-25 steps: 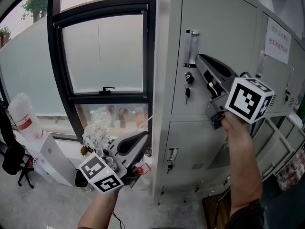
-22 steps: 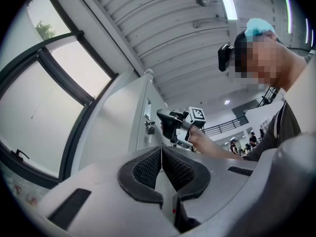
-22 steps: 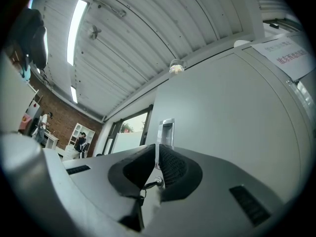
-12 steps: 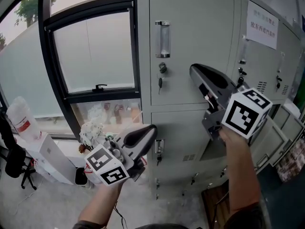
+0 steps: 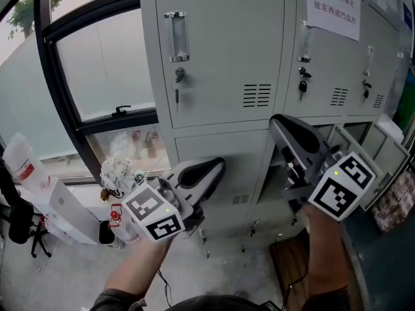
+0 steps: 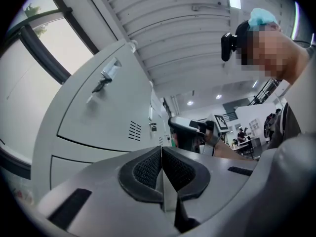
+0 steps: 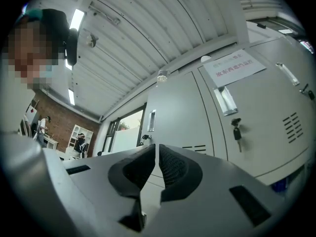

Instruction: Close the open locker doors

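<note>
Low at frame right, open grey metal locker door (image 5: pixel 384 161), just beside the grey right gripper (image 5: pixel 280 127), farther from the grey left gripper (image 5: pixel 214 168). Both sets of jaws pressed together, empty

Bright room corner: a black-framed window (image 5: pixel 97 63) above a grey concrete floor (image 5: pixel 58 274)

The window has a pale frosted pane and a small black handle (image 5: pixel 121 111), and a green tree (image 5: pixel 35 2) shows outside at its top corner. On the floor below it stands a white box (image 5: pixel 61 209), with a clear plastic bottle (image 5: pixel 19 164) bearing a red label just beside it. A black office chair (image 5: pixel 16 219) sits at the far left edge. Overhead runs a white ribbed ceiling (image 7: pixel 148 38) with long strip lights (image 7: pixel 76 19). Further off stand a red brick wall (image 7: pixel 54 115) and a white shelf unit (image 7: pixel 79 136).
</note>
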The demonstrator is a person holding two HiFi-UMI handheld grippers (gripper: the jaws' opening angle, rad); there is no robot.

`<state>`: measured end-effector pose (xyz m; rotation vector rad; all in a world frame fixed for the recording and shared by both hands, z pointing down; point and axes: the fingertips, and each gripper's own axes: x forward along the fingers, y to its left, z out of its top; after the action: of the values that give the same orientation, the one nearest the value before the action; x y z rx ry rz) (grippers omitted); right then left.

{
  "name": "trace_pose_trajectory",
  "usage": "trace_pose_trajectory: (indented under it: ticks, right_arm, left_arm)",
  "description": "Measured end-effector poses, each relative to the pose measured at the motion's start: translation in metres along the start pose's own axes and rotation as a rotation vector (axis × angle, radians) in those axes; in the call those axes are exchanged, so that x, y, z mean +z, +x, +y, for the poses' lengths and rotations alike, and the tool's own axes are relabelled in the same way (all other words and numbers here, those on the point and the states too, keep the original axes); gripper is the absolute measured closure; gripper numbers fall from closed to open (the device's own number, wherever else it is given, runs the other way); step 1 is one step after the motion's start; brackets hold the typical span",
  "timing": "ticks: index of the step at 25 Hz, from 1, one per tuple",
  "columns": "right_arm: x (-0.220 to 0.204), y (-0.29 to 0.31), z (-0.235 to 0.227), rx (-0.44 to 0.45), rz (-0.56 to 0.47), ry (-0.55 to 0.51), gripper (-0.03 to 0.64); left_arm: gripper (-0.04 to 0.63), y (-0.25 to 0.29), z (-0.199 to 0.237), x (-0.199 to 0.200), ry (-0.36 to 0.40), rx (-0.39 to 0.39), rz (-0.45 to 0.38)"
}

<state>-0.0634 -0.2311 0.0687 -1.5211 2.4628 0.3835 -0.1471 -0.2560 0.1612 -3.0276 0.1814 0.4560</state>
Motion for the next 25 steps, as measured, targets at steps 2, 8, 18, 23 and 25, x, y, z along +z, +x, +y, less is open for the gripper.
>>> trace_pose_trajectory:
  ticks: [2, 8, 18, 23, 25]
  right_arm:
    - [-0.011, -0.018, -0.004, -0.015, 0.012, 0.027, 0.589]
    - [-0.041, -0.067, -0.016, -0.076, 0.046, 0.099, 0.589]
    - [-0.086, -0.122, -0.028, -0.176, 0.085, 0.183, 0.589]
    - [-0.096, -0.127, -0.019, -0.182, 0.101, 0.191, 0.589]
    - [-0.101, -0.127, -0.016, -0.185, 0.11, 0.196, 0.589]
  left_arm:
    - [0.583, 0.015, -0.01, -0.006, -0.006, -0.023, 0.004]
    - [0.586, 0.047, -0.04, -0.025, -0.025, -0.085, 0.012]
    - [0.586, 0.06, -0.057, -0.055, -0.046, -0.111, 0.027]
    - [0.586, 0.047, -0.053, -0.049, -0.071, -0.099, -0.007]
    - [0.586, 0.04, -0.049, -0.047, -0.075, -0.099, -0.009]
